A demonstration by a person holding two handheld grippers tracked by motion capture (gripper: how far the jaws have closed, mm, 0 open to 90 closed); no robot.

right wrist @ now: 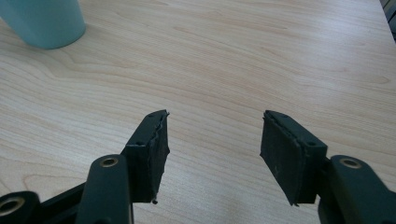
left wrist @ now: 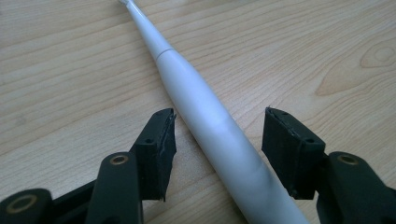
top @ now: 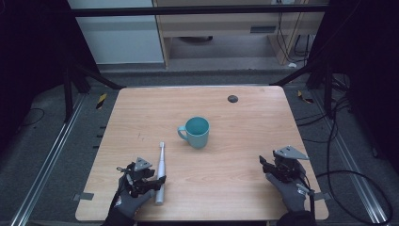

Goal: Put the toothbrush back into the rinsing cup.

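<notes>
Work looks barely begun: nearest, the left gripper (left wrist: 217,135) has its jaws apart astride the white toothbrush (left wrist: 205,121), which lies flat on the counter (top: 244,136), not yet gripped. The right gripper (right wrist: 212,140) idles over bare wood, jaws apart. Farther off stands the teal mug (top: 196,132), empty-looking; grasp and lift remain.

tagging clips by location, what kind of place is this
Probably a lab recording station, not a home: a bare wooden table inside a dark metal frame, loose cables on grey floor, with just an electric toothbrush and teal mug.
</notes>
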